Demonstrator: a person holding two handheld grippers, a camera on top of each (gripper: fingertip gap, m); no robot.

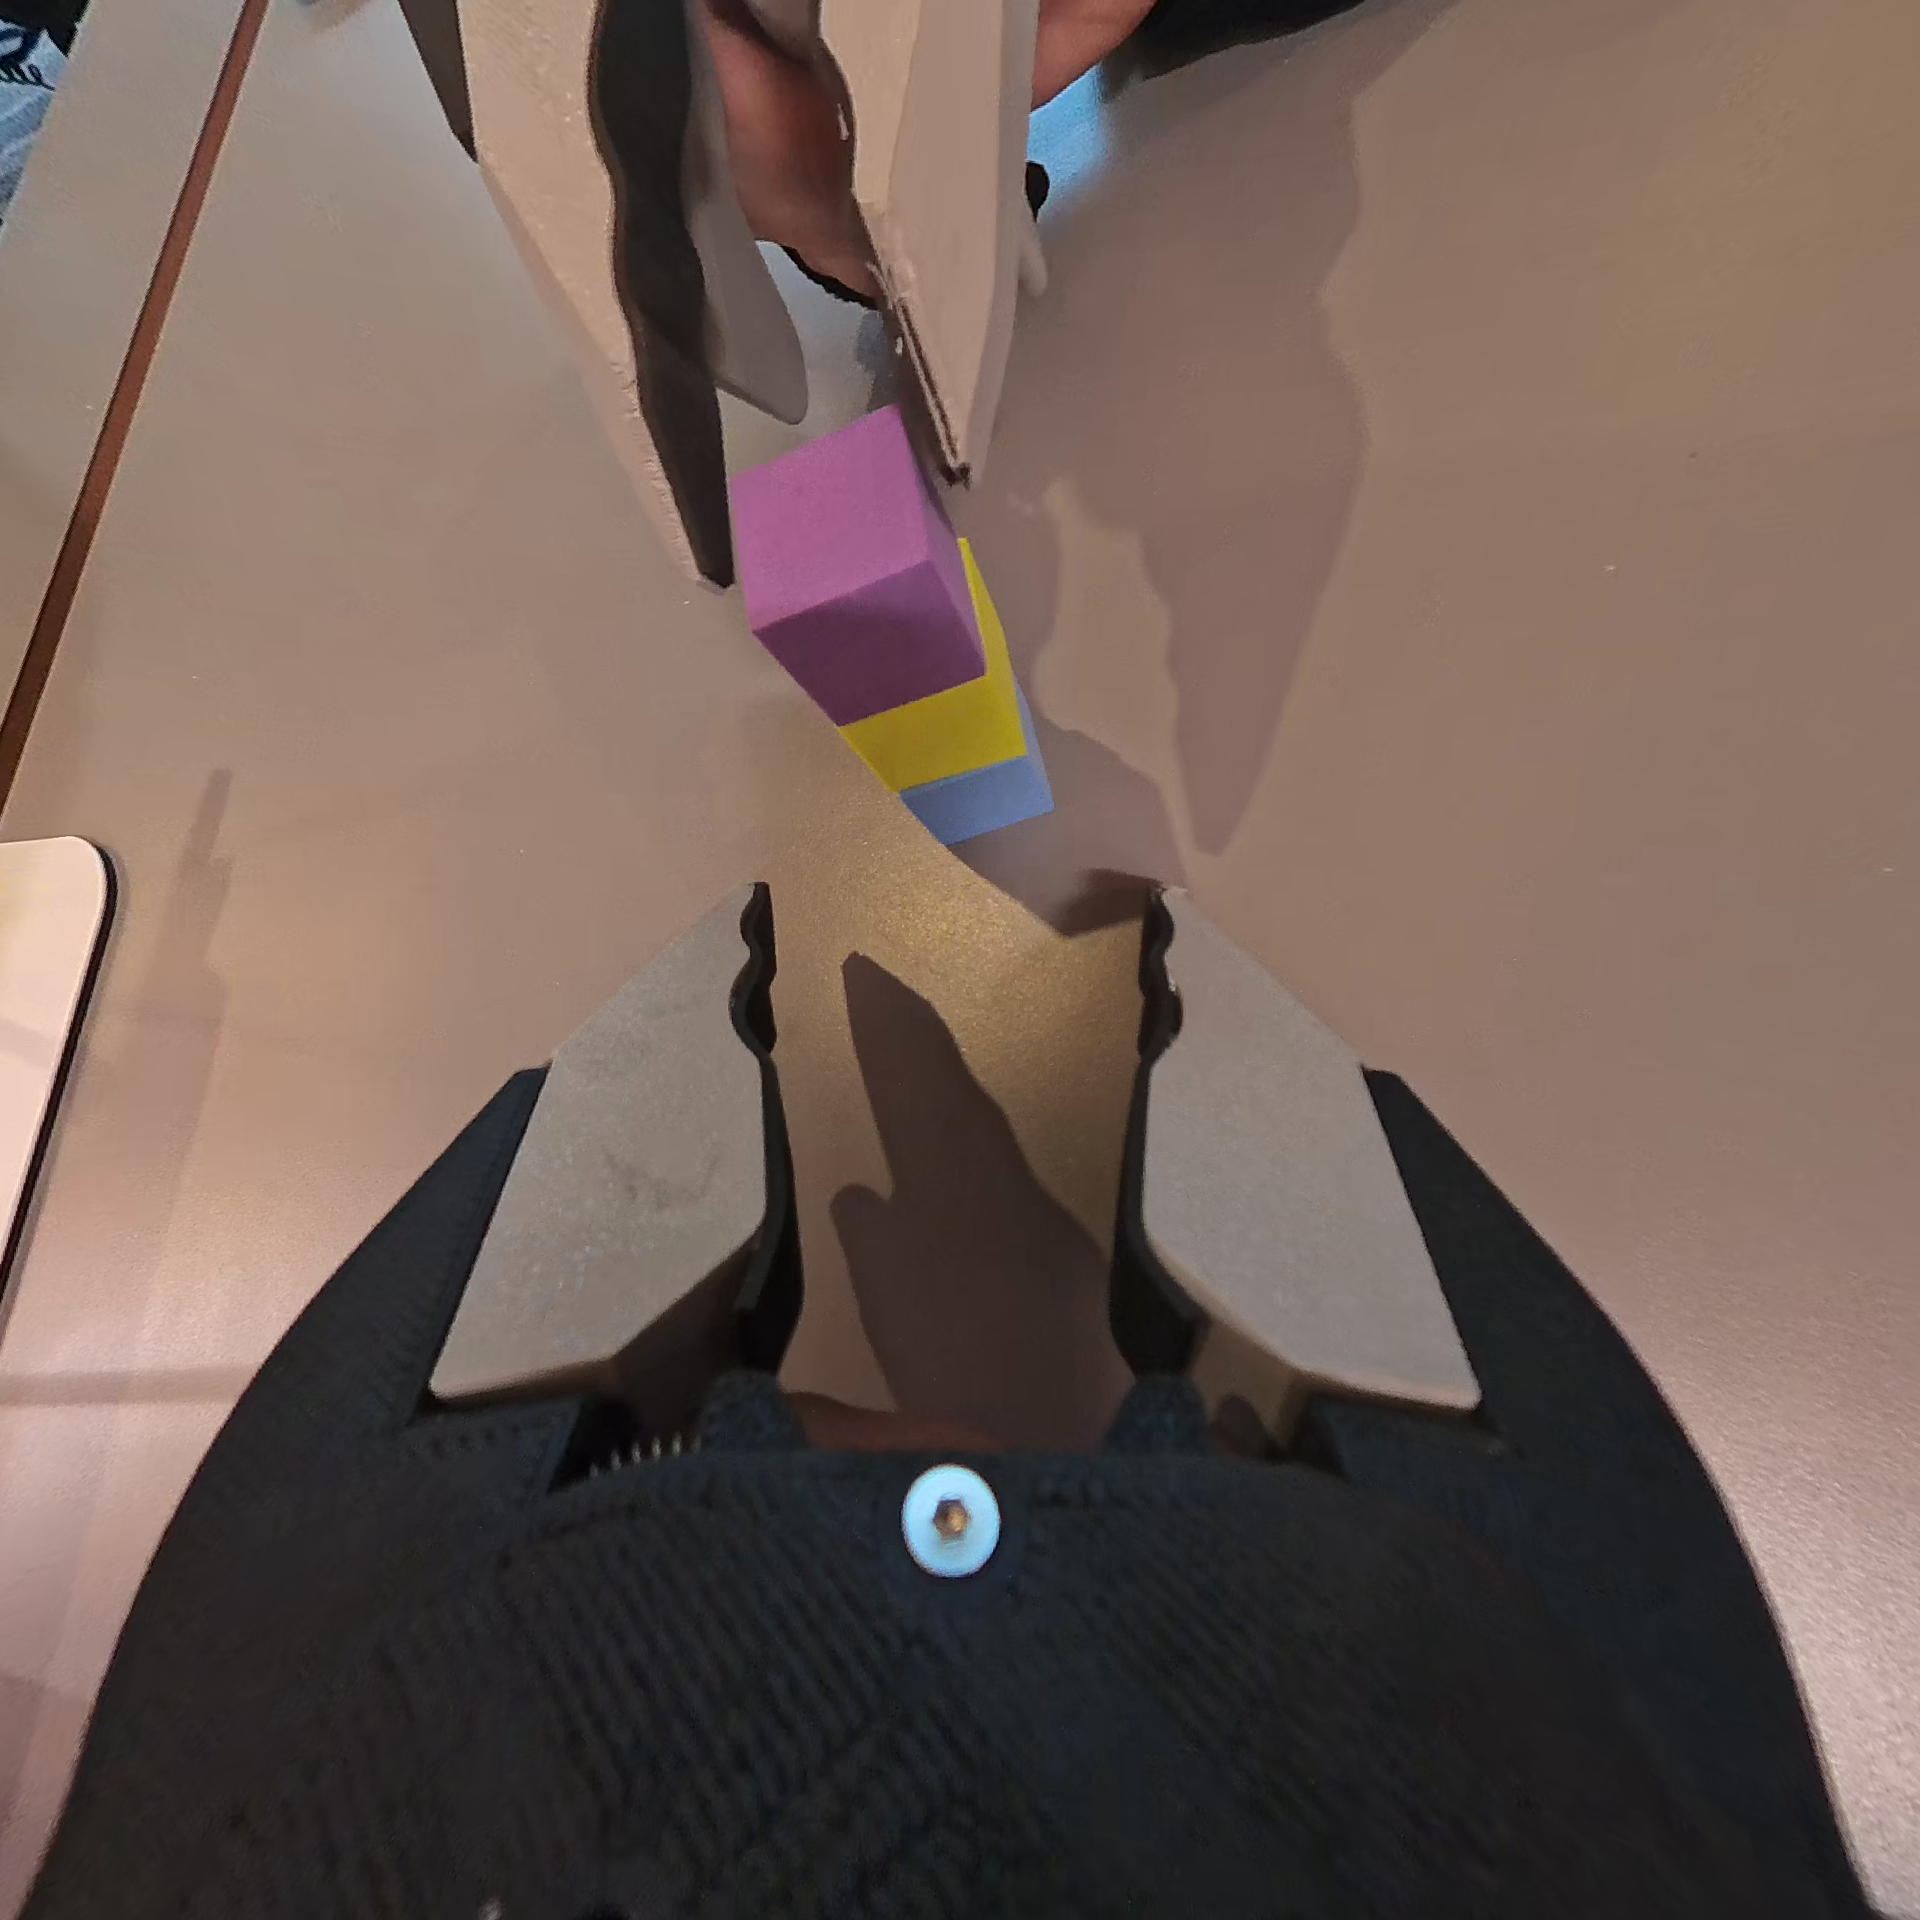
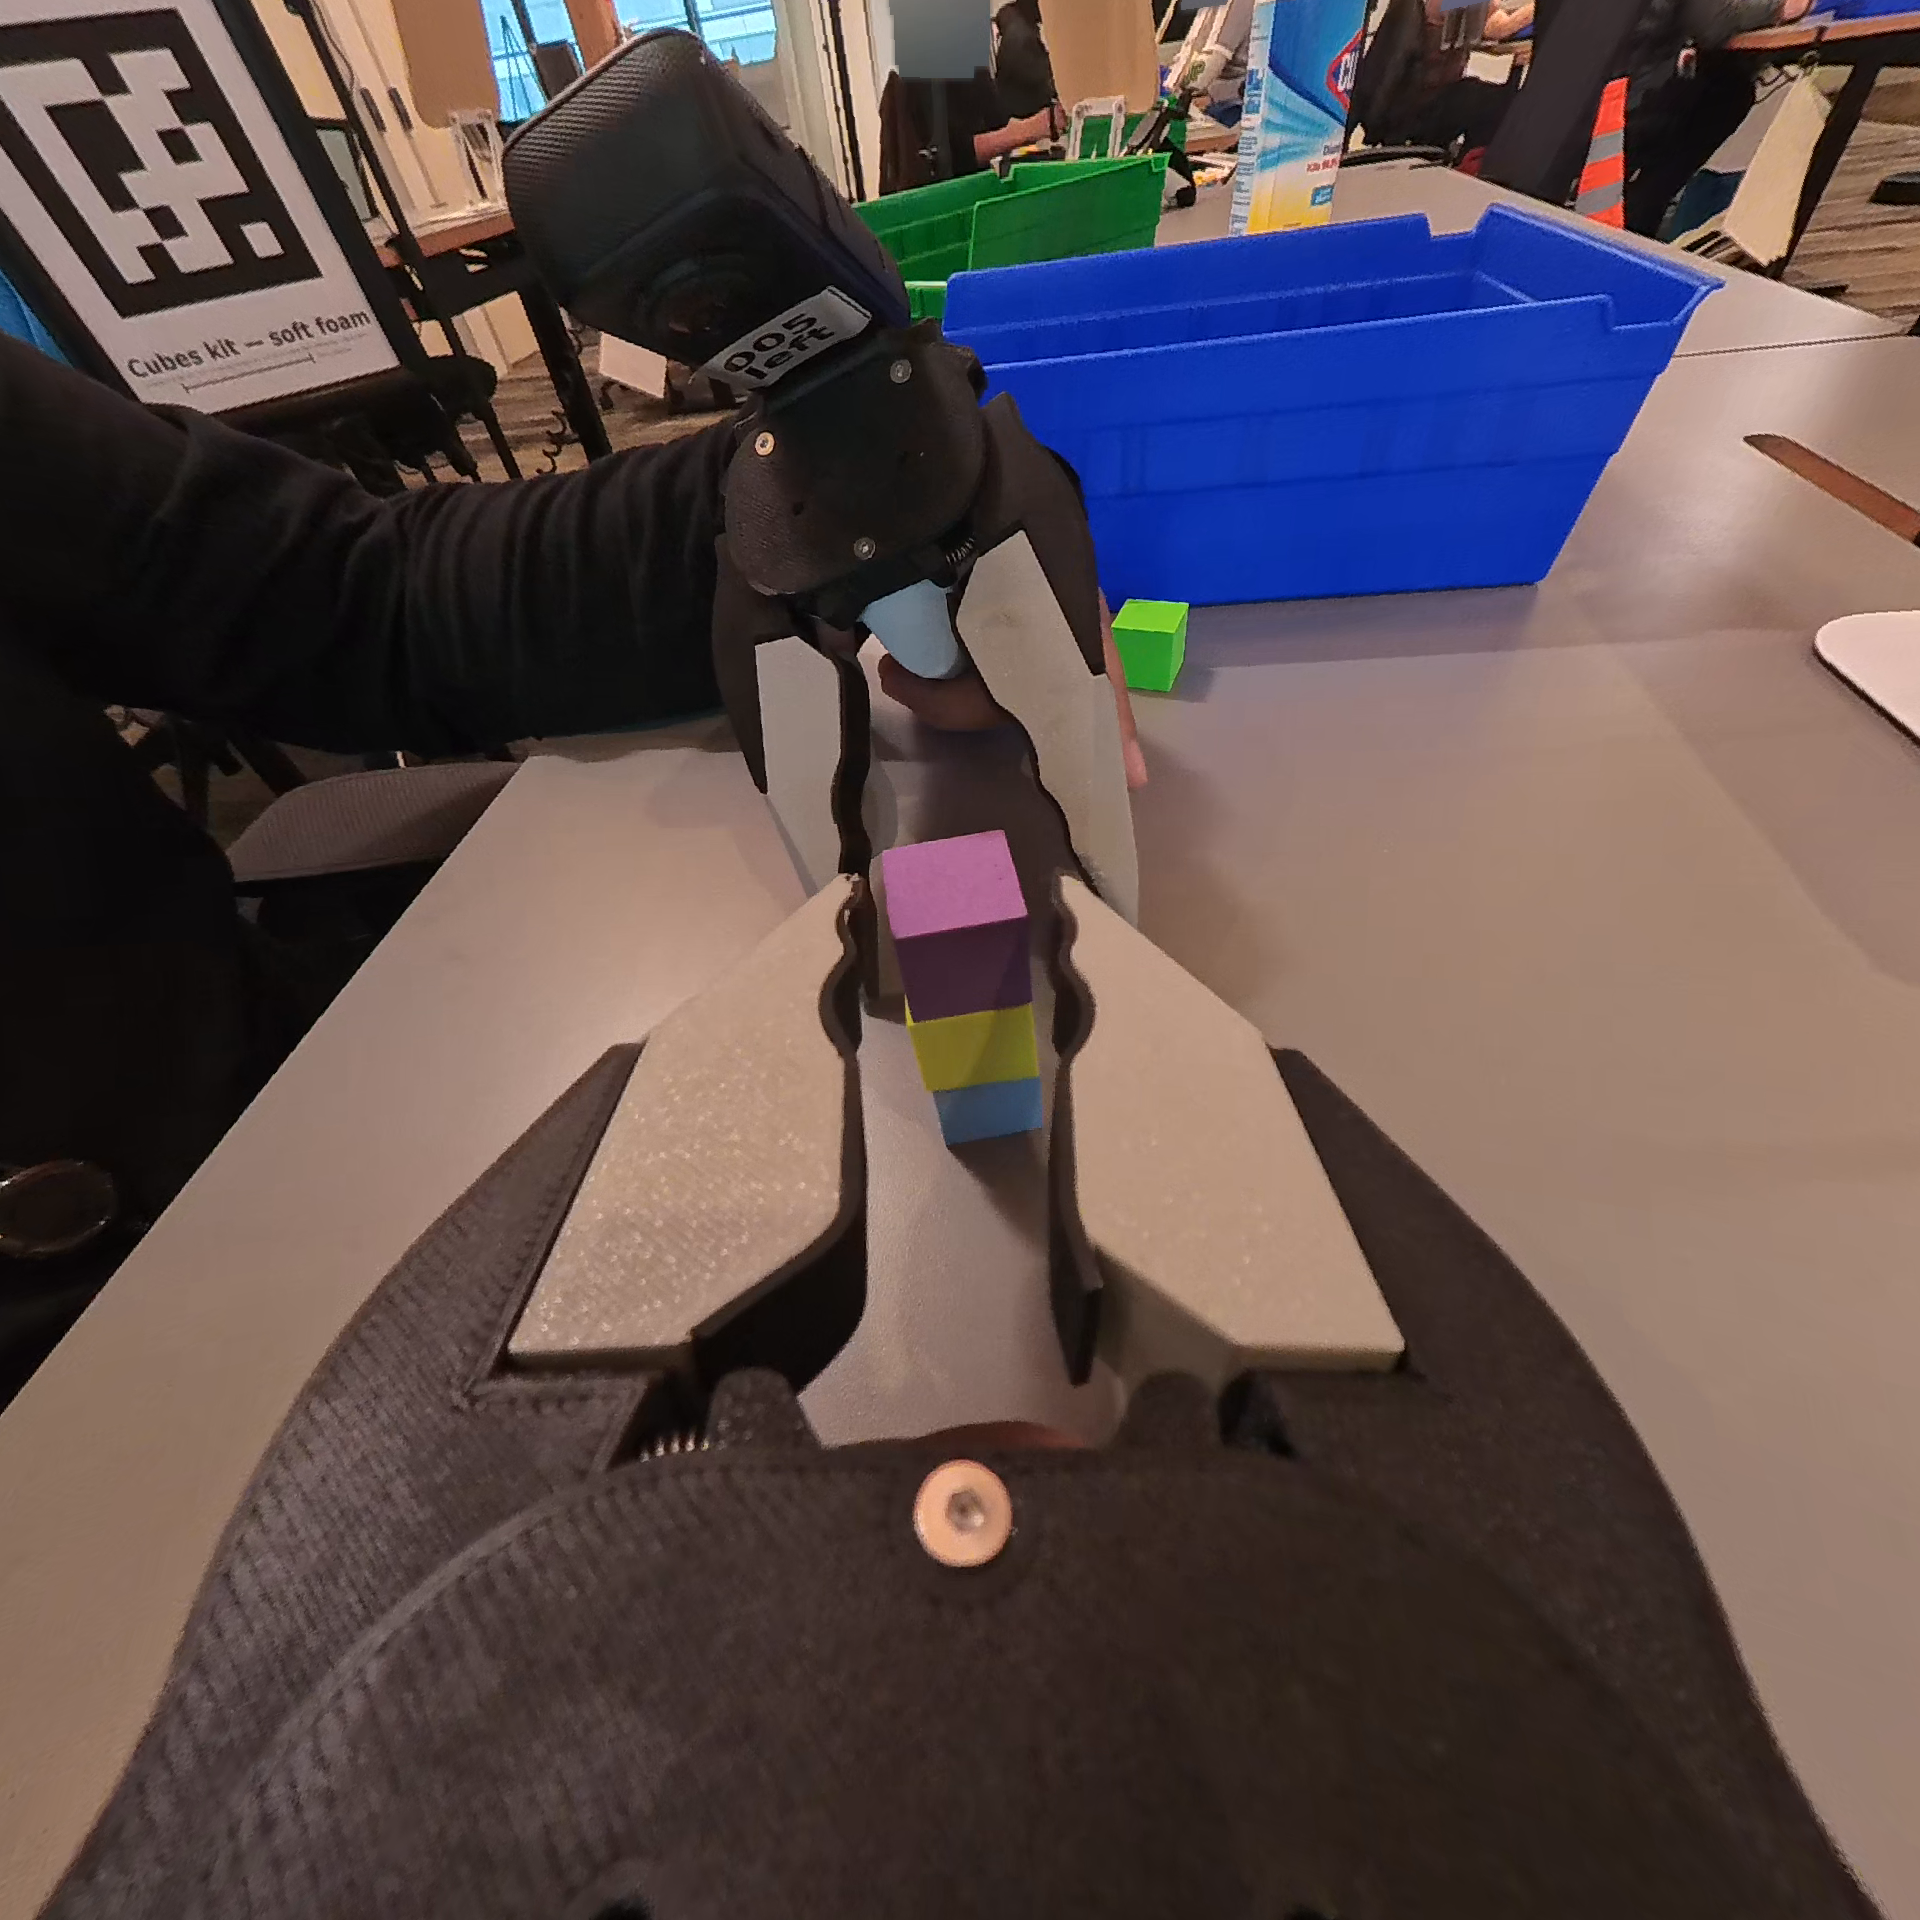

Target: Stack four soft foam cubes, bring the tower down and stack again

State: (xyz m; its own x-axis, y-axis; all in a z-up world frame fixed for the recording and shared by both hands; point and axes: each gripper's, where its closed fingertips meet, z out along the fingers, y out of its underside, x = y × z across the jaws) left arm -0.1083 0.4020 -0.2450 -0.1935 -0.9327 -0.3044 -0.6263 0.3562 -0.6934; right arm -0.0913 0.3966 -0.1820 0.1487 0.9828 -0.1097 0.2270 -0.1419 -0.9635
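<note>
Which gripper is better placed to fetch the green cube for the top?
Left, probably. The left gripper is open, empty and on the far side of the three-cube stack, nearer the green cube by the blue bin. The right gripper is open around the purple cube.

purple cube (image 2: 956, 925) atop yellow cube (image 2: 974, 1044), blue cube (image 2: 989, 1109); green cube (image 2: 1149, 644) apart

Grey table (image 2: 1455, 987), blue bin (image 2: 1320, 416), desks behind.
</note>
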